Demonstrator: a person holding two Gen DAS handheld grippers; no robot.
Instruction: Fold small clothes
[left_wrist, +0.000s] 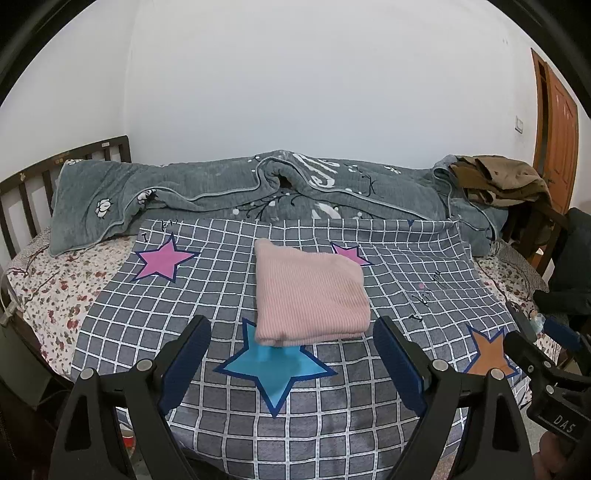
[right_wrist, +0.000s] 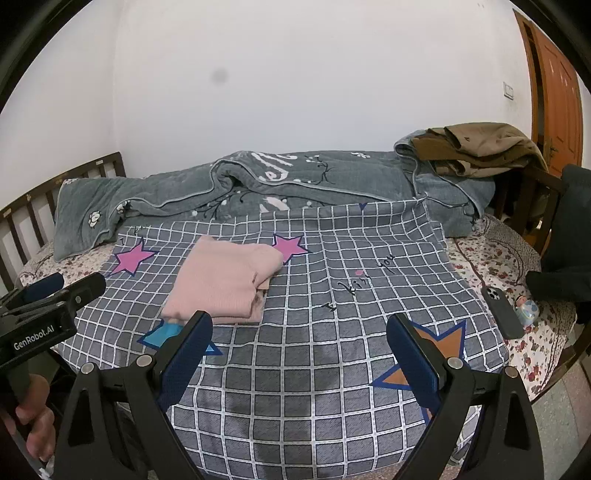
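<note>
Left wrist view: the left gripper (left_wrist: 291, 354) hangs with fingers apart, empty, just short of the pink knit garment (left_wrist: 310, 295), folded on the checked sheet (left_wrist: 184, 295)

Right wrist view: the right gripper (right_wrist: 299, 350), fingers spread, holds nothing; the garment looks soft and light, best pinched at its layered edge

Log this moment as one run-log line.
stage: fold done | pink garment: folded, lying on checked sheet | left hand-held gripper: open, empty | right hand-held gripper: open, empty

Pink ribbed garment (left_wrist: 310, 291); grey white-checked cloth (left_wrist: 221, 295) with pink, blue, orange stars; grey-green quilt (left_wrist: 221, 192); floral sheet (left_wrist: 55, 288).
</note>
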